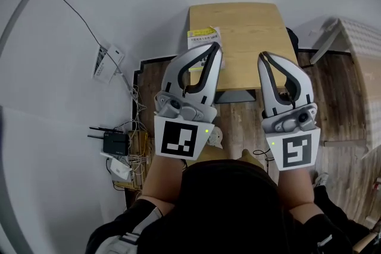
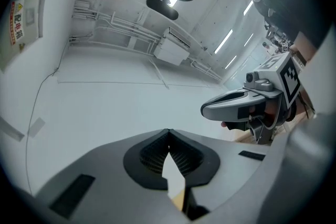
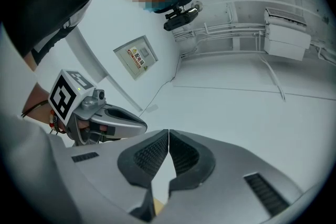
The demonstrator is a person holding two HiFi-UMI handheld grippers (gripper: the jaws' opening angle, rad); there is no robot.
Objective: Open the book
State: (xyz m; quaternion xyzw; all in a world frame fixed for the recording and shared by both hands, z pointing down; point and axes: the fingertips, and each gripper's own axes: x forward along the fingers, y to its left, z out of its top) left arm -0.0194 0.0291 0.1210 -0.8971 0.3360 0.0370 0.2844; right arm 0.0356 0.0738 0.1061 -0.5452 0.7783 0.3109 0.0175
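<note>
In the head view the book, with a yellow and white cover, lies closed at the left edge of a small wooden table ahead of me. My left gripper is held up in front of the table, its tip over the spot just below the book, jaws shut and empty. Beside it my right gripper is also shut and empty, short of the table's near edge. Both gripper views point up at the white wall, with the left gripper and the right gripper closed tip to tip. The book is hidden in both.
A black router and tangled cables sit on the floor at the left wall, below a white power strip. A white ribbed rack stands at the right. A wall sign and an air conditioner are up high.
</note>
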